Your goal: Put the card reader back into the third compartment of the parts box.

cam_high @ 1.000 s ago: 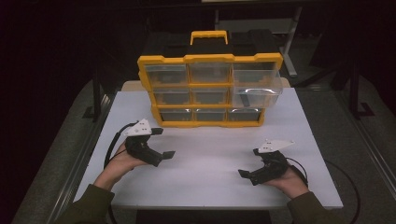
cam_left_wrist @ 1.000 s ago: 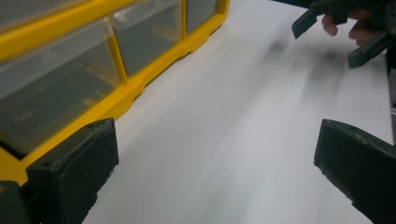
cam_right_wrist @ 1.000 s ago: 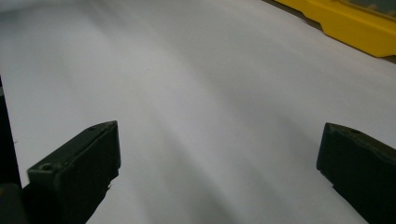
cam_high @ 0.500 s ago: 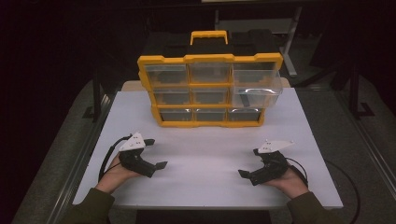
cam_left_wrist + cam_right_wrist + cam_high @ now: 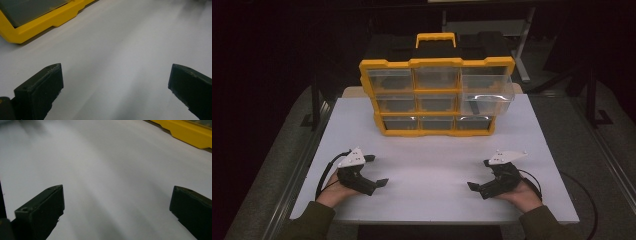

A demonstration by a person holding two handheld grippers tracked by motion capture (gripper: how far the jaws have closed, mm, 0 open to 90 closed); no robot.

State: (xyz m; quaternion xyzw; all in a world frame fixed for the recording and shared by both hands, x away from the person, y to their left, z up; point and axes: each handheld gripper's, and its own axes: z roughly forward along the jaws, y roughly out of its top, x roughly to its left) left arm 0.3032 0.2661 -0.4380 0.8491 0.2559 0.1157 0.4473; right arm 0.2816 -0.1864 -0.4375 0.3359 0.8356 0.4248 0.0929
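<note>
left gripper (image 5: 376,171) drawn back toward table's near edge — lower, nearer the person

From my left claw's camera, the yellow organizer (image 5: 47,21) is cropped at the top edge; its drawer contents (image 5: 430,102) stay too dim to tell.

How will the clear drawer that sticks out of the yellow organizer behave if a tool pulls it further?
The clear drawer is probably stiff, light plastic and may feel slippery. It already juts from the yellow organizer, so a further pull could let it drop out. The organizer stands upright and may tip forward if pulled hard.
</note>
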